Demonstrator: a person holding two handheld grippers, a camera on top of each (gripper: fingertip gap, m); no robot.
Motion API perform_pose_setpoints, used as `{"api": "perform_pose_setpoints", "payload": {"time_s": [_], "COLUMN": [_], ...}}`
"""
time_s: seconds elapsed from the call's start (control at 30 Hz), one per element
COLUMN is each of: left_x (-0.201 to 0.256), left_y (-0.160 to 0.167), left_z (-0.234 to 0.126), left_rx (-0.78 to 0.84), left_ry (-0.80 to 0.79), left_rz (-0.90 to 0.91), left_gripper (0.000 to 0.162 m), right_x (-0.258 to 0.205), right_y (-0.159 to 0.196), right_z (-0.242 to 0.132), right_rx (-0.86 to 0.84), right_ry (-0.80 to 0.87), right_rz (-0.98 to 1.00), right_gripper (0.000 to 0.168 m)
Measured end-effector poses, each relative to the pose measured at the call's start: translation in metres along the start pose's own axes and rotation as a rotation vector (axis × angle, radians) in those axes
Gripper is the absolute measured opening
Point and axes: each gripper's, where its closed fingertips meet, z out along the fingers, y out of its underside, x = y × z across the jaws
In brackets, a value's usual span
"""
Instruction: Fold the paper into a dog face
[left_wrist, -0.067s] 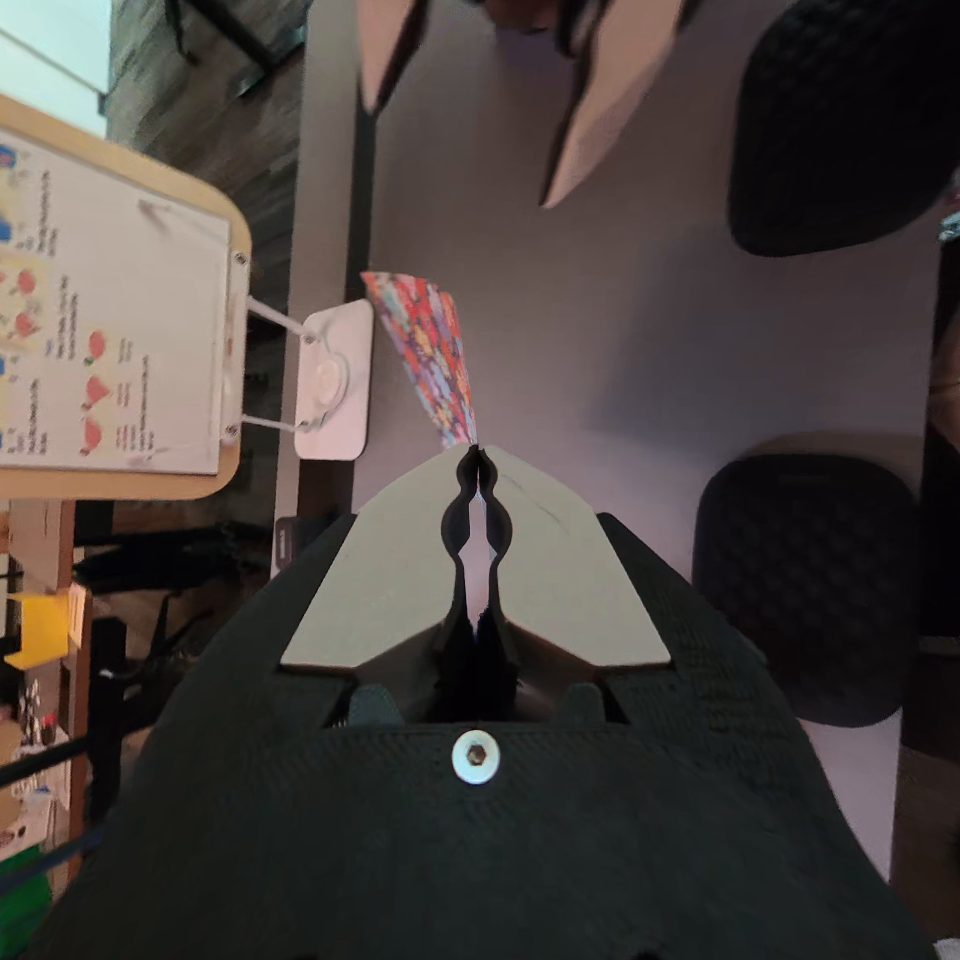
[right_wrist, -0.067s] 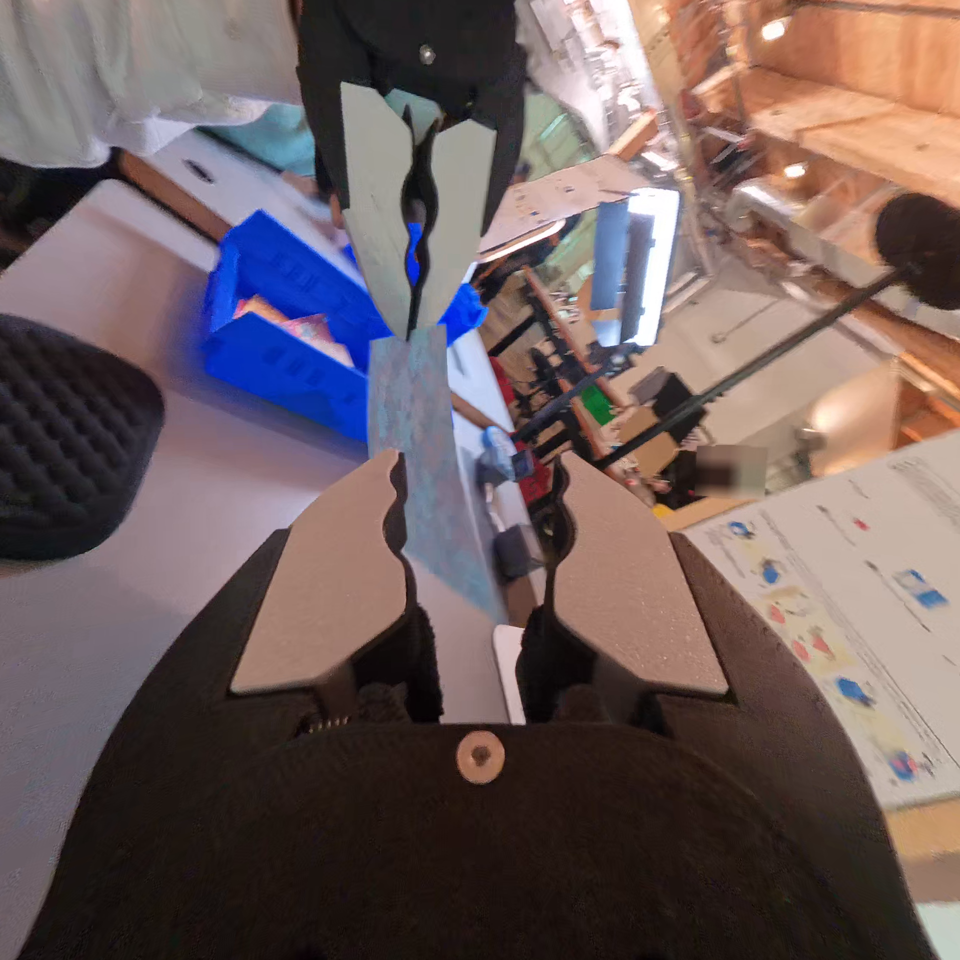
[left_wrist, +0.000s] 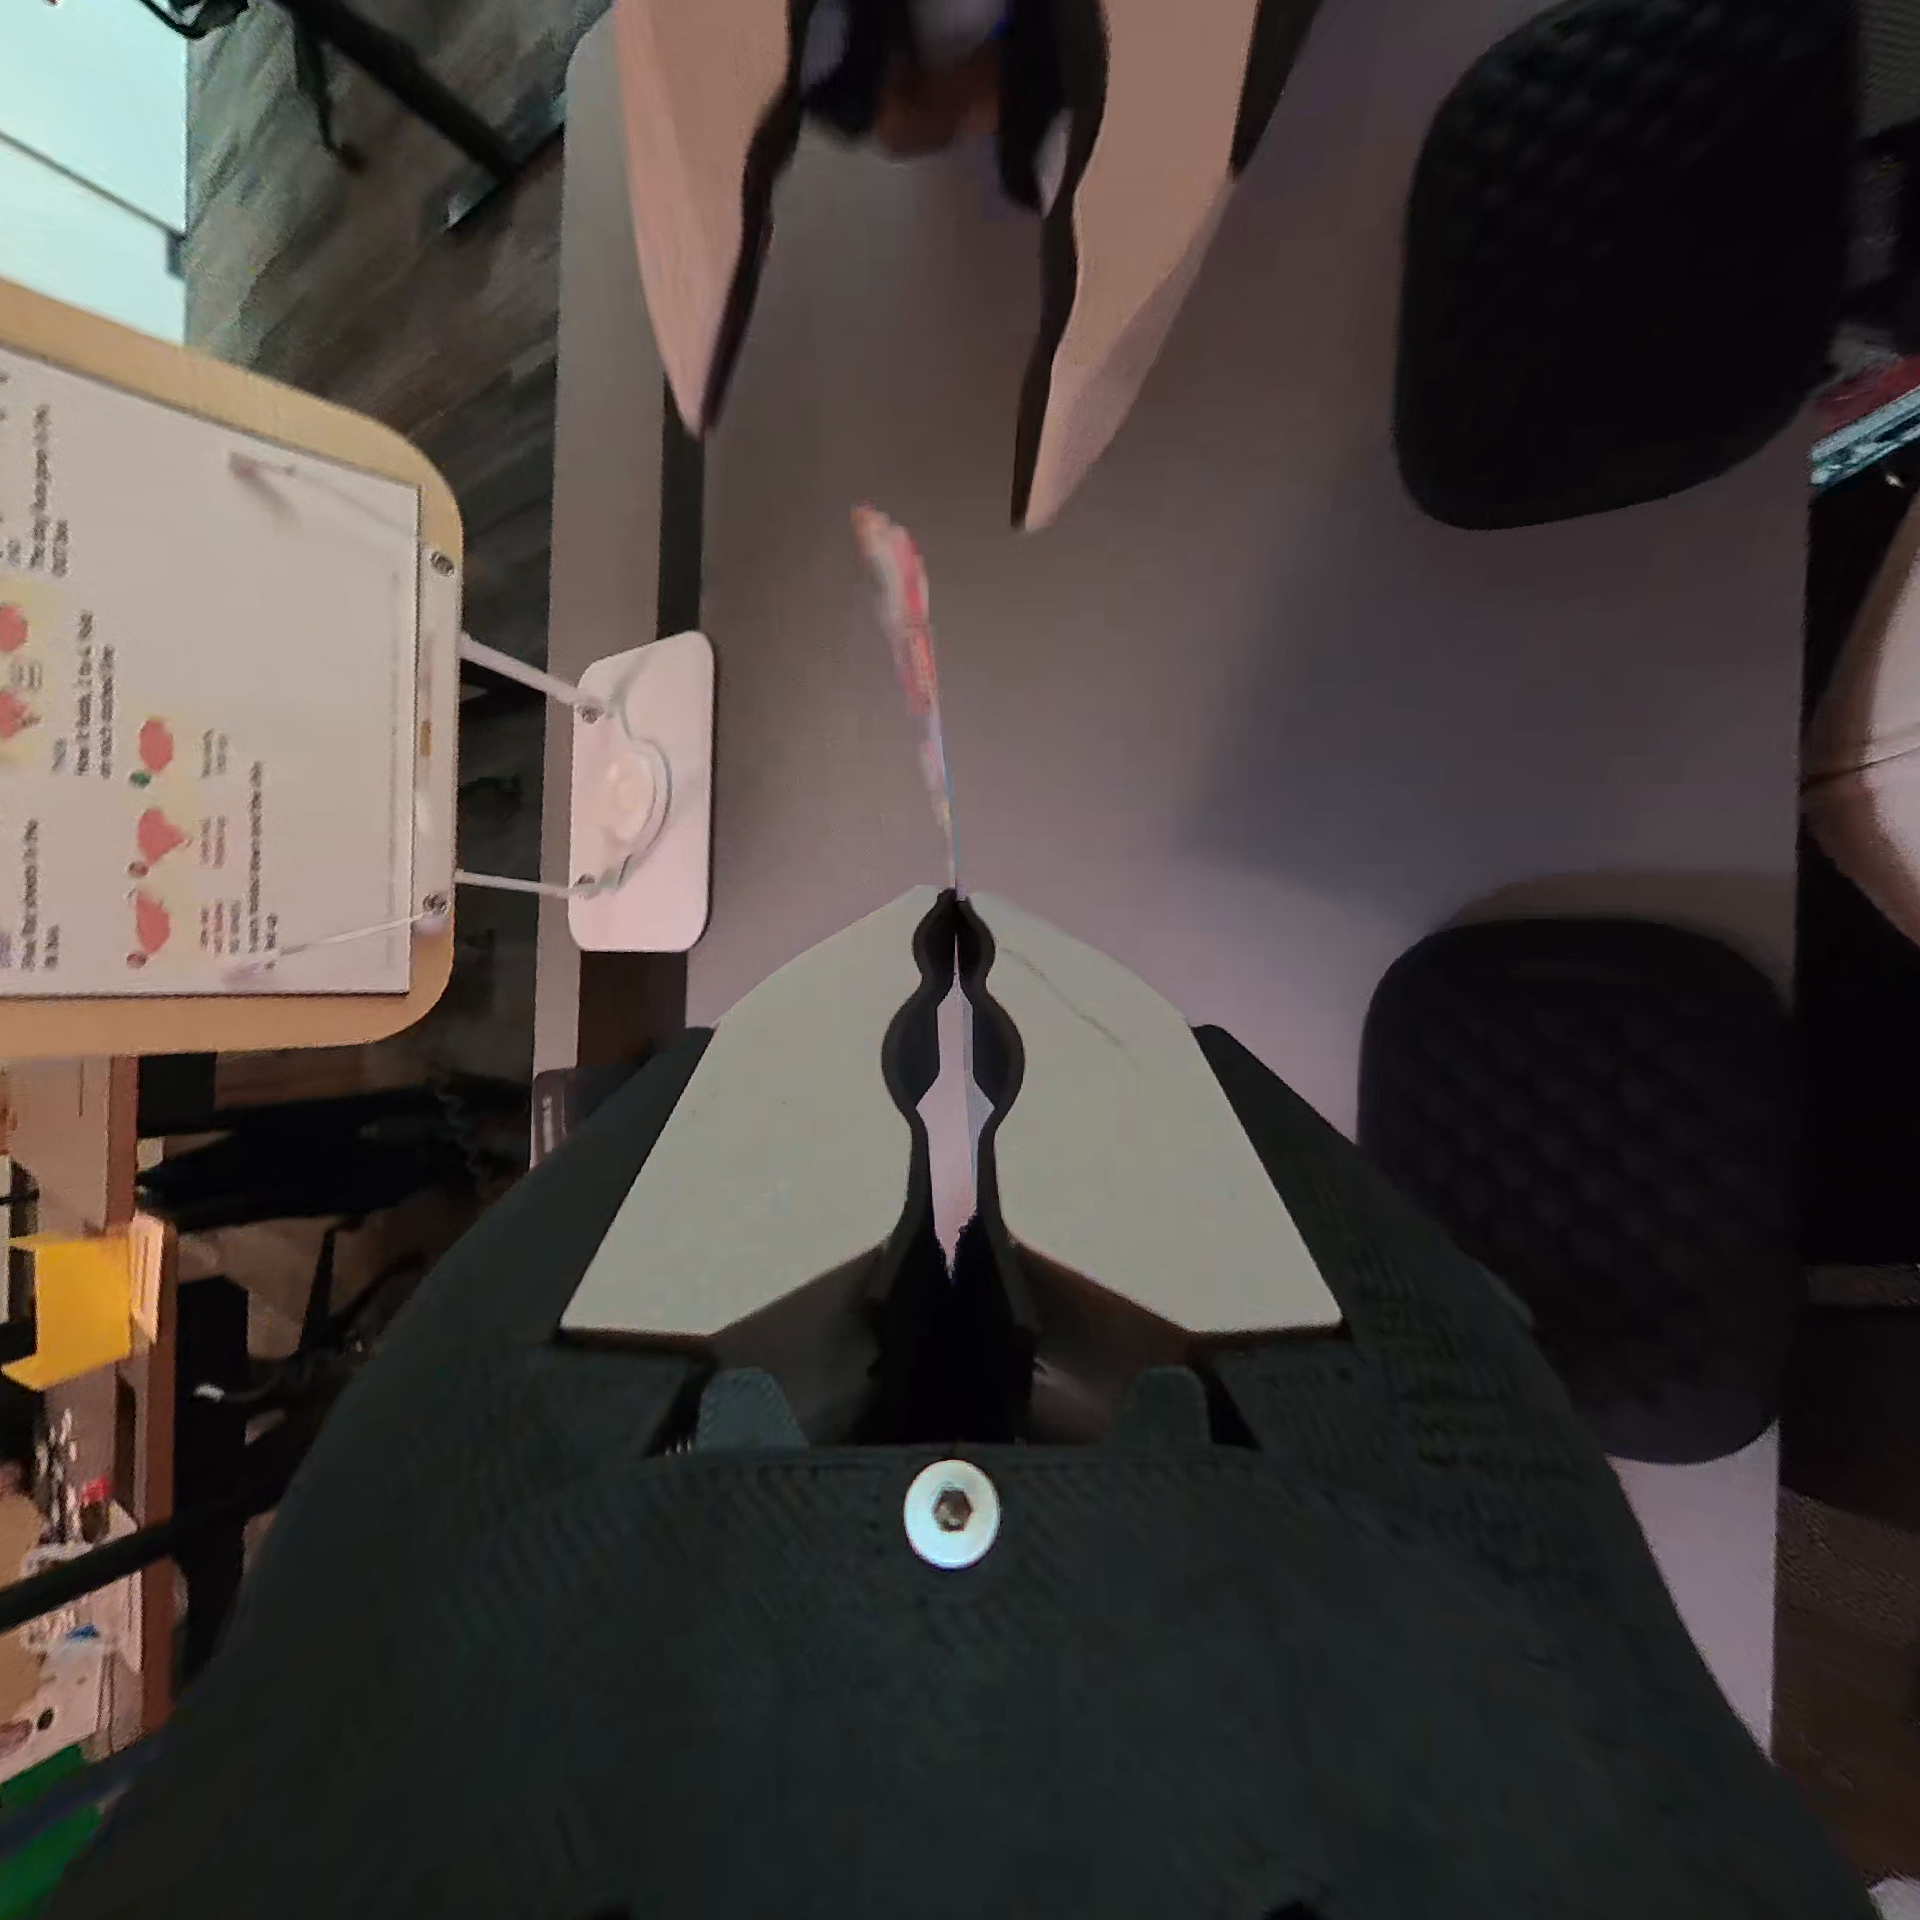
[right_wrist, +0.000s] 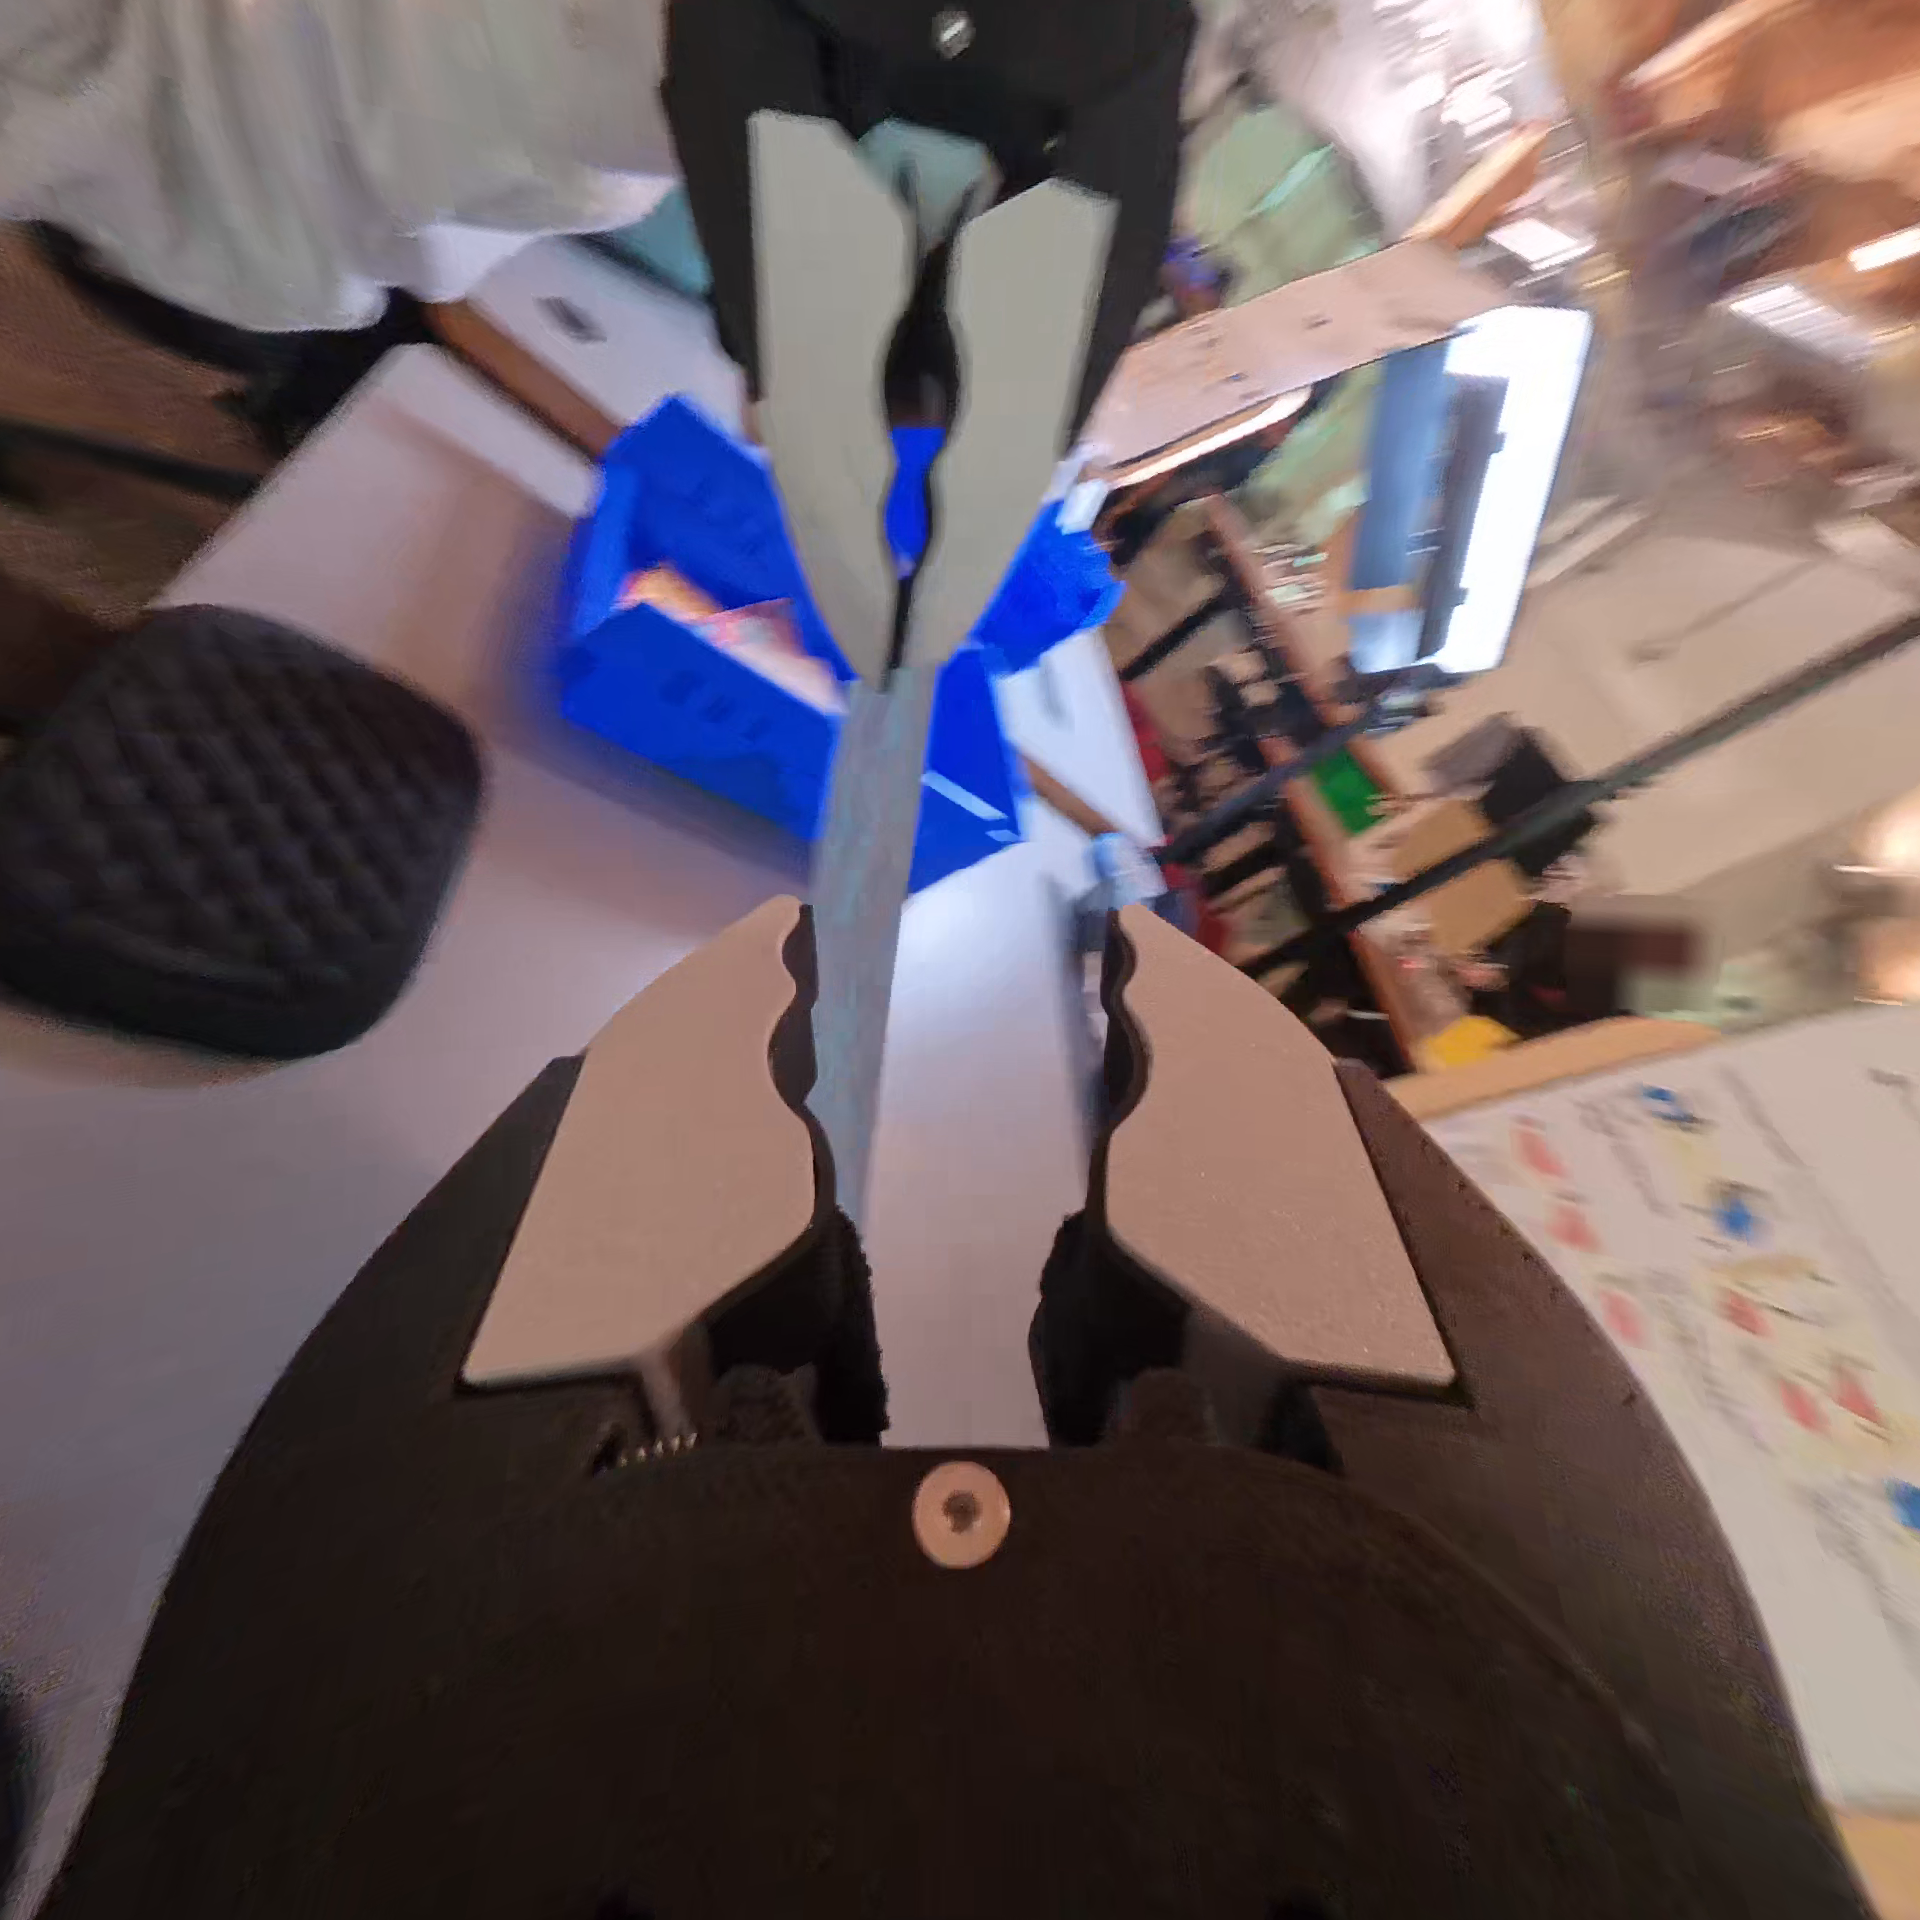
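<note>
My left gripper (left_wrist: 954, 902) is shut on the patterned paper (left_wrist: 914, 665), which sticks out ahead of its tips, nearly edge-on, held in the air over the grey table (left_wrist: 1299, 727). My right gripper (right_wrist: 958, 920) is open, its jaws standing either side of the paper's free end (right_wrist: 862, 935); the paper lies against the left finger (right_wrist: 686, 1122). In the right wrist view the left gripper (right_wrist: 899, 665) points toward me, pinching the paper's far end. In the left wrist view the open right gripper (left_wrist: 862, 468) faces me from the top.
Two black textured pads (left_wrist: 1600, 249) (left_wrist: 1569, 1174) lie on the table at the right. A white stand (left_wrist: 644, 790) holds an instruction board (left_wrist: 208, 675) at the left. A blue bin (right_wrist: 748, 675) with coloured sheets sits behind. A person in white (right_wrist: 260, 125) stands beyond.
The two grippers have drawn closer together. The paper has turned from showing its patterned face to nearly edge-on, and now reaches deeper between the right gripper's jaws.
</note>
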Motion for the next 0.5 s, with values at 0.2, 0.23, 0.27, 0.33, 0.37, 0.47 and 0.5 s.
{"api": "perform_pose_setpoints", "payload": {"time_s": [0.2,0.23,0.27,0.33,0.37,0.47,0.5], "left_x": [0.002,-0.006,-0.014,-0.027,-0.031,-0.027,-0.019], "left_y": [-0.007,-0.006,-0.006,-0.005,-0.003,0.023,0.033], "left_z": [0.001,-0.003,-0.01,-0.028,-0.037,-0.042,-0.037], "left_rx": [0.055,0.078,0.115,0.268,0.392,0.802,0.915], "left_ry": [-0.064,-0.141,-0.233,-0.399,-0.468,-0.483,-0.428], "left_rz": [0.056,0.075,0.073,-0.035,-0.14,-0.516,-0.595], "left_gripper": [0.017,0.025,0.033,0.049,0.057,0.068,0.071], "right_x": [-0.028,-0.024,-0.017,0.002,0.012,0.04,0.047], "right_y": [0.017,0.022,0.027,0.031,0.03,0.019,0.016], "right_z": [0.018,0.017,0.015,0.007,0.0,-0.021,-0.028], "right_rx": [-0.085,-0.093,-0.081,-0.003,0.056,0.264,0.331], "right_ry": [-0.244,-0.246,-0.232,-0.179,-0.156,-0.094,-0.08], "right_rz": [0.185,0.266,0.343,0.477,0.538,0.701,0.752], "right_gripper": [0.0,0.0,0.0,0.0,0.0,0.0,0.0]}}
